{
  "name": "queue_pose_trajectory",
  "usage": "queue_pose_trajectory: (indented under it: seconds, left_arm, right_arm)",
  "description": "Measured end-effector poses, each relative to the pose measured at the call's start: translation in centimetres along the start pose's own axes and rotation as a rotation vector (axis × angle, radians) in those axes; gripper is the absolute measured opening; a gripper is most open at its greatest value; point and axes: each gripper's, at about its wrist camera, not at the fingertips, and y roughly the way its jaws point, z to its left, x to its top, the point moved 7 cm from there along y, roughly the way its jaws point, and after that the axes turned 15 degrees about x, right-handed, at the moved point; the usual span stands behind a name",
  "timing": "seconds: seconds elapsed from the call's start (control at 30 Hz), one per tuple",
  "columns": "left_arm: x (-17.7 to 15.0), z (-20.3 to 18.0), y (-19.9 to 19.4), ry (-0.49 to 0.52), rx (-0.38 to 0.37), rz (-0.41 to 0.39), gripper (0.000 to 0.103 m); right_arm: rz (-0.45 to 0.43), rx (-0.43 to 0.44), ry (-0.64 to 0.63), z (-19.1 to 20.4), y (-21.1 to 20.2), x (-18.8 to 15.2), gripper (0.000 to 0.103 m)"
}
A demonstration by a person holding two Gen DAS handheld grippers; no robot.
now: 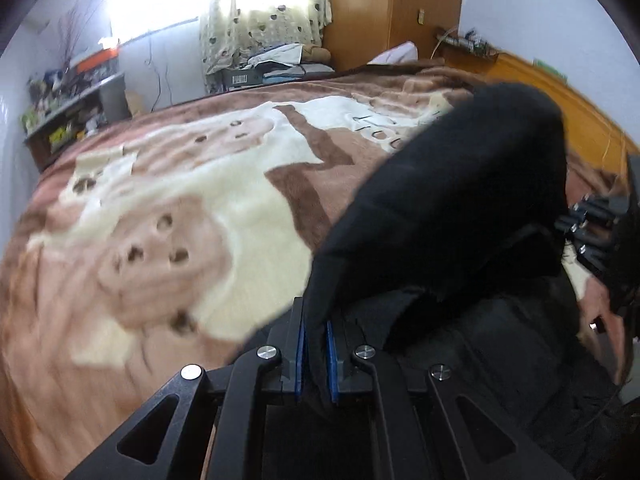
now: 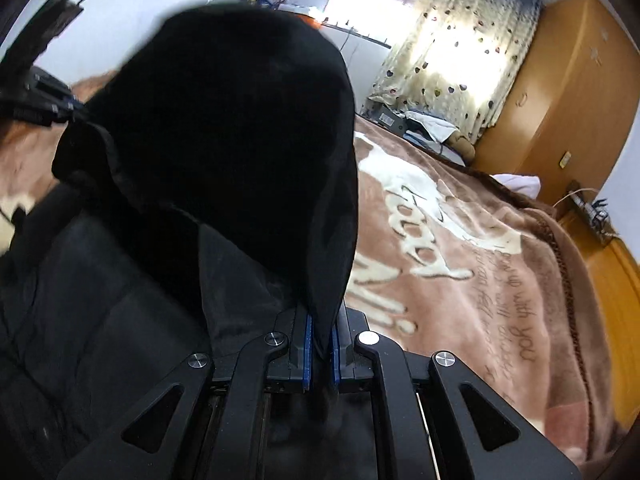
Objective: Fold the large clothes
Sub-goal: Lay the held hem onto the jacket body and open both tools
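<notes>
A brown-and-cream plush blanket (image 1: 168,216) covered the bed beside an orange wooden wardrobe (image 1: 384,8). The black padded hooded jacket (image 2: 100,320) lay there, hood (image 2: 240,128) lifted away from the cameras; the left gripper (image 1: 316,344) and right gripper (image 2: 320,344) had their jaws clamped on its edge.

The lifted black coat (image 2: 240,140) hides the bed's blanket (image 2: 480,260) behind it and fills the left of the right wrist view. The blanket's (image 1: 160,240) animal print is motion-blurred. Shelf clutter (image 1: 68,116) is too small to identify. The blanket's small script is unreadable.
</notes>
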Motion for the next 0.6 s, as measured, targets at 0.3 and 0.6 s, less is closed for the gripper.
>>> queue_pose_trajectory:
  seconds: [0.3, 0.6]
  left_arm:
    - [-7.9, 1.6, -1.3, -0.185, -0.059, 0.098, 0.013]
    - [-10.9, 3.9, -4.3, -0.330, -0.130, 0.134, 0.043]
  right_arm:
    - [0.022, 0.056, 0.126, 1.6, -1.8, -4.9, 0.007]
    - [-0.021, 0.157, 0.472, -1.0, -4.7, -8.3, 0.014]
